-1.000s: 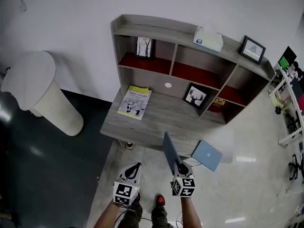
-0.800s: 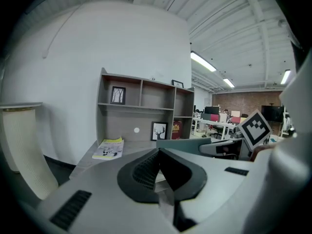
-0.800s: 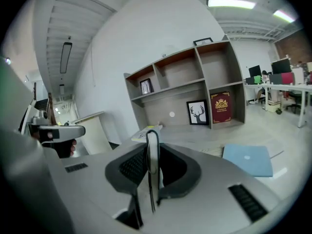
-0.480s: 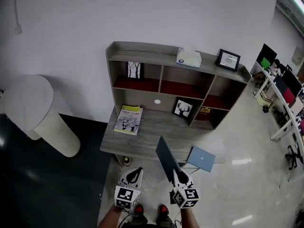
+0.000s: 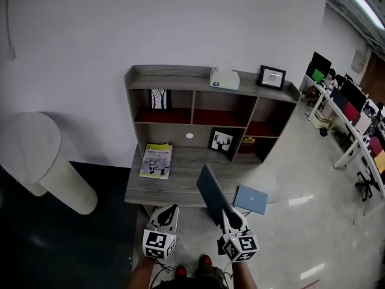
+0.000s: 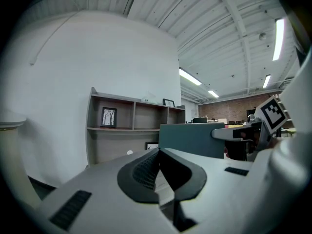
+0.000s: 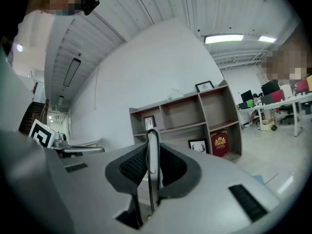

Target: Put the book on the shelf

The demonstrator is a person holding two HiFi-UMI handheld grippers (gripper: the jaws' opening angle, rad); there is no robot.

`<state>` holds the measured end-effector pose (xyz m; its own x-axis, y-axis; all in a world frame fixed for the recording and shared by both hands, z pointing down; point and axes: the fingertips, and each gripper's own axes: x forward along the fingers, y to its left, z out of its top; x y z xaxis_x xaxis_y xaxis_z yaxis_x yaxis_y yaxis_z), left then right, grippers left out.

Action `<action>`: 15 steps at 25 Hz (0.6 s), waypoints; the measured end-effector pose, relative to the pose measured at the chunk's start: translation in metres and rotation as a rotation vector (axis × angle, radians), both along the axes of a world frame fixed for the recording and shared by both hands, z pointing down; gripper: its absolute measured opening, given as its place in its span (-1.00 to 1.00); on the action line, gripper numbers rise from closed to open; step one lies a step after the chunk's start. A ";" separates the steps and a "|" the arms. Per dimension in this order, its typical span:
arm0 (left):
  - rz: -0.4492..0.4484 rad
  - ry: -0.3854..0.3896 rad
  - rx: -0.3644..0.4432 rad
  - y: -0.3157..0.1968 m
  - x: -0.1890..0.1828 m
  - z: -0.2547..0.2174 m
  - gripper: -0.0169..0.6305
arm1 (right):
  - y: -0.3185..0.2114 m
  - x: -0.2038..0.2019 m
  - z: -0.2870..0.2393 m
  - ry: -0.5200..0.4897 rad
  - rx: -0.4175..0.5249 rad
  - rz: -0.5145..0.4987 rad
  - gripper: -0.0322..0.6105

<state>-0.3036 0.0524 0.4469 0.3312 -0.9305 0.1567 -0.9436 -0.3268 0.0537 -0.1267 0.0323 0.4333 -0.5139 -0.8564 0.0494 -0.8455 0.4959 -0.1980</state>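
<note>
— Book (image 5: 212, 192) is pinched by its lower edge in the right claw (image 5: 230, 217) and stands tall above it, not yet over the desk (image 5: 180, 188).
— Thin hold. I'd guess it could swing or slip on the reach.
— And the shelf (image 5: 192, 96) is beyond the claw, with the deer picture (image 5: 222, 141) straight ahead. A wide swing might knock it.
— Left claw (image 5: 168, 214)?
— Pressed together, holding nothing, just left of the other.
</note>
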 end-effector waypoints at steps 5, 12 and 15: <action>0.014 -0.010 0.023 -0.020 0.001 -0.011 -0.93 | -0.019 0.003 -0.020 -0.006 0.040 0.022 -0.68; -0.012 -0.016 0.035 -0.064 0.002 -0.015 -0.93 | -0.074 0.009 -0.039 -0.053 0.075 0.011 -0.68; -0.031 -0.013 0.038 -0.091 0.004 -0.020 -0.93 | -0.108 0.009 -0.048 -0.065 0.089 0.004 -0.68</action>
